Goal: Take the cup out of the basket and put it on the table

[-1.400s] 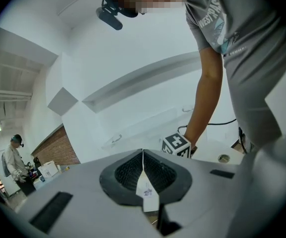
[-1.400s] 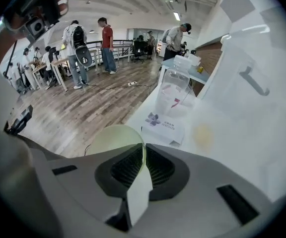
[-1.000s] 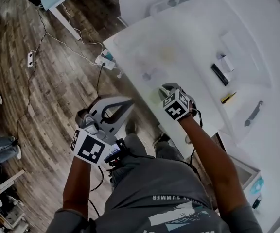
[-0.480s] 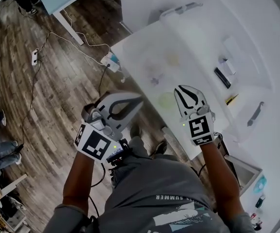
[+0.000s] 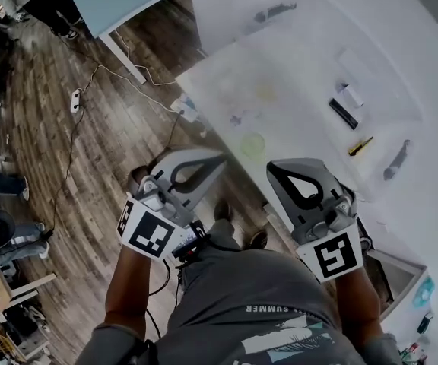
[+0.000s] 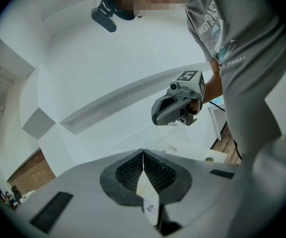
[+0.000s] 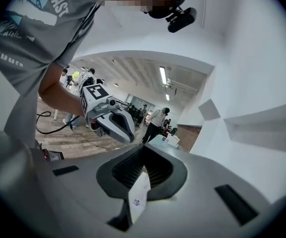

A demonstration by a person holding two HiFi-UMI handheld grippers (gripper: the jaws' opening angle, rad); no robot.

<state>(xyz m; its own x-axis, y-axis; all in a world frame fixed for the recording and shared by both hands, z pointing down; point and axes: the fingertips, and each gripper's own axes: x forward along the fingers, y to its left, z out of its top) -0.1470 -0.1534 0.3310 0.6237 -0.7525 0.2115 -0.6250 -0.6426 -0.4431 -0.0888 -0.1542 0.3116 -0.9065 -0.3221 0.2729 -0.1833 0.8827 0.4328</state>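
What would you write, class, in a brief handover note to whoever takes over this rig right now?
Left claw: shut, empty, held up in front of the body.
Right claw: just closed, shut on nothing, raised beside the left.
Things: no basket in any view. A small pale green round thing sits on the white table; it may be the cup, but it is too small to tell.
Done: cannot confirm; neither claw holds anything.
To do: check that round thing; if it is not the cup, find the basket, lift the cup out and set it on the table.
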